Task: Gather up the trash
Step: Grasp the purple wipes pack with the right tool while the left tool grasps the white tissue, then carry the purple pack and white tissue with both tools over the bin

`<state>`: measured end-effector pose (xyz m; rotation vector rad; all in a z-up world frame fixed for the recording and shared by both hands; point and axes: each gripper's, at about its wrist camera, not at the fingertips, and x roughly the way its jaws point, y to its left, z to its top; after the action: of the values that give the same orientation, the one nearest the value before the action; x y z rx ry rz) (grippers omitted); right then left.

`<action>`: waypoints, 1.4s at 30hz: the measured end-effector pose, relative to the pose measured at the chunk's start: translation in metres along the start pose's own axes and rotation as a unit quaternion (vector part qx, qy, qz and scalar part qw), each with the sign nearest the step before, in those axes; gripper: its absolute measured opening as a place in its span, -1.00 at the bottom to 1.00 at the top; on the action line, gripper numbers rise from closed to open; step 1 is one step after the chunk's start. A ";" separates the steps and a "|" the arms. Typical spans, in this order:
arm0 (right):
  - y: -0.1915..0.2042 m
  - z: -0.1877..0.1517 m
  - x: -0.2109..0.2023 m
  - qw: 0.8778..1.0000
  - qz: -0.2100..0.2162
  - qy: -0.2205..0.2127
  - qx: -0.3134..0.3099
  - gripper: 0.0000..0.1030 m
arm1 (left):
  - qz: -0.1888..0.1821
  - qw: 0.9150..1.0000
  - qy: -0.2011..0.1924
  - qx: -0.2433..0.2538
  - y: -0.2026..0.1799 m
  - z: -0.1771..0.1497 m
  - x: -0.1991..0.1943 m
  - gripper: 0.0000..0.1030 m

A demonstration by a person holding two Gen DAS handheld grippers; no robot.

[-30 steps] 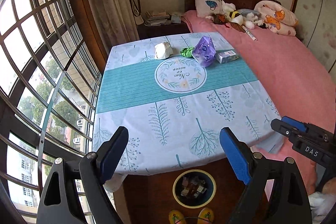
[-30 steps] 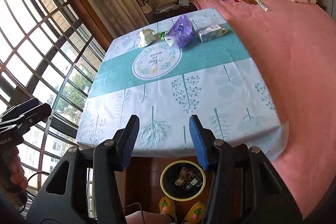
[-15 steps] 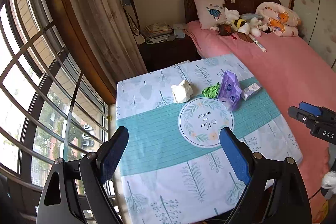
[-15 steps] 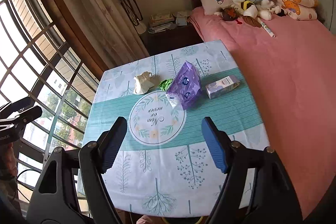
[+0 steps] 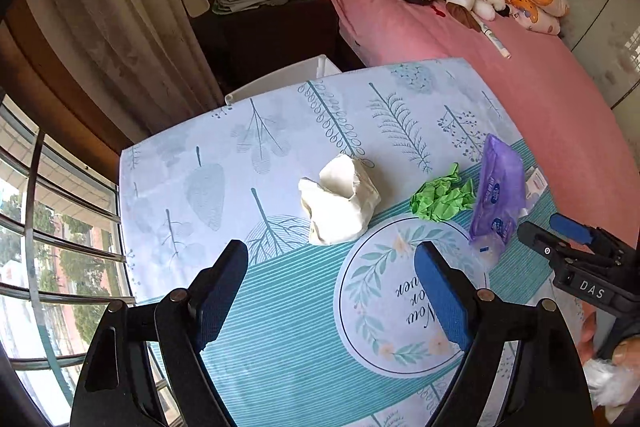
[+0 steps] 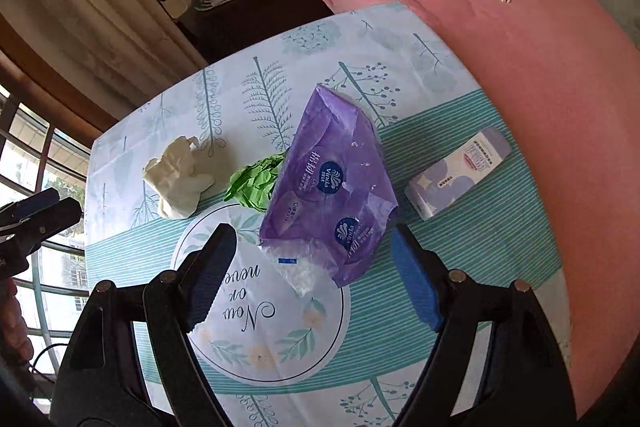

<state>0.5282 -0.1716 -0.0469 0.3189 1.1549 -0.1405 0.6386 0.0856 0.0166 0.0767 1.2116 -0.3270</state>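
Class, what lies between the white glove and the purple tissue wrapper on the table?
A crumpled green paper ball, seen in both views, between glove and wrapper.

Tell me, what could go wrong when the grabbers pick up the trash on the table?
The open right gripper faces the floppy purple plastic tissue wrapper; thin film may slip out or only partly lift. The crumpled green paper ball sits tucked against it, so it might get dragged or knocked. The open left gripper faces the crumpled white glove, whose loose folds could snag only partly.
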 end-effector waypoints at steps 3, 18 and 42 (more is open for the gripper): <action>-0.003 0.001 0.036 1.000 -0.010 0.018 0.020 0.49 | -0.018 0.999 0.033 -0.024 0.006 0.010 0.051 0.56; -0.014 -0.012 0.095 0.998 -0.020 0.048 0.046 -0.03 | -0.084 0.986 0.100 -0.105 0.002 0.035 0.151 0.34; -0.032 -0.080 0.002 0.997 0.068 -0.008 0.042 -0.38 | -0.074 0.997 -0.007 -0.024 -0.038 -0.071 0.029 -0.42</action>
<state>0.4505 -0.1761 -0.0837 0.4694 1.1093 -0.0727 0.5725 0.0601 -0.0308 -0.0571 1.2133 -0.4260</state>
